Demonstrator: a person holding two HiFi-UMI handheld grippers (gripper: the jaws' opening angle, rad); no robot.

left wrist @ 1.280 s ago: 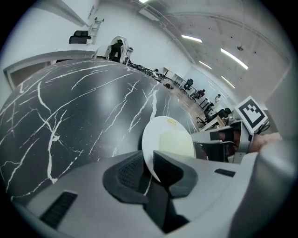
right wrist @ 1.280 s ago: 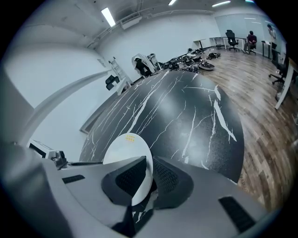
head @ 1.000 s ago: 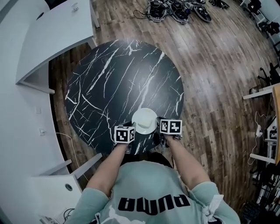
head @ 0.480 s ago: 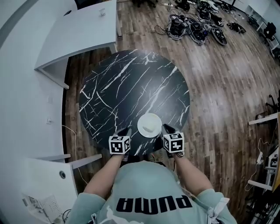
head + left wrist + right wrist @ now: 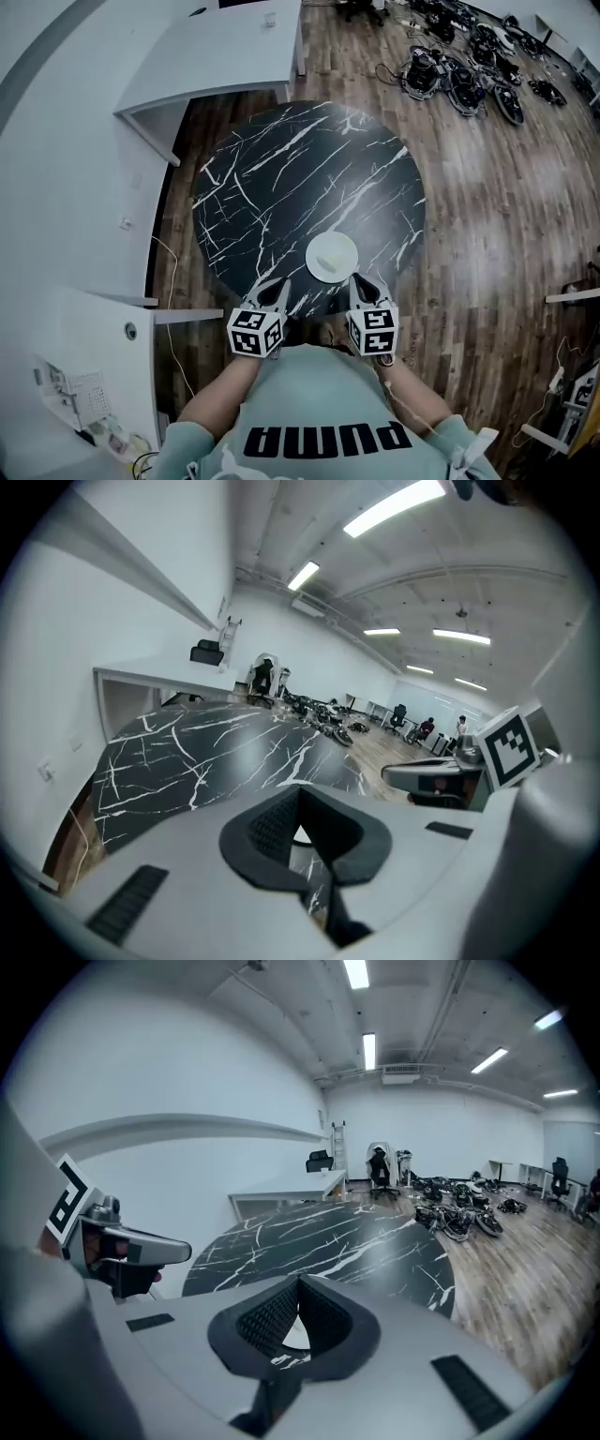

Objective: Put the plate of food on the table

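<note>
A white plate (image 5: 332,256) with something pale on it rests on the round black marble table (image 5: 281,178), close to the near edge. Both grippers are drawn back from it toward the person's body. My left gripper (image 5: 277,285) hangs at the table's rim, left of the plate, with its jaws together and nothing between them. My right gripper (image 5: 360,280) sits just right of the plate, apart from it, jaws also together. In the left gripper view the left gripper (image 5: 298,795) shows a white sliver of plate (image 5: 298,837) past its closed tips. The right gripper (image 5: 300,1284) shows the same.
A white desk (image 5: 220,47) stands beyond the table at the back left. Black equipment and cables (image 5: 464,70) lie on the wooden floor at the back right. White counters (image 5: 84,319) line the left side. The person's torso is right behind the grippers.
Both grippers have pulled back from the plate toward the person, leaving it on the table. The left jaws have closed. The head view has shifted.
</note>
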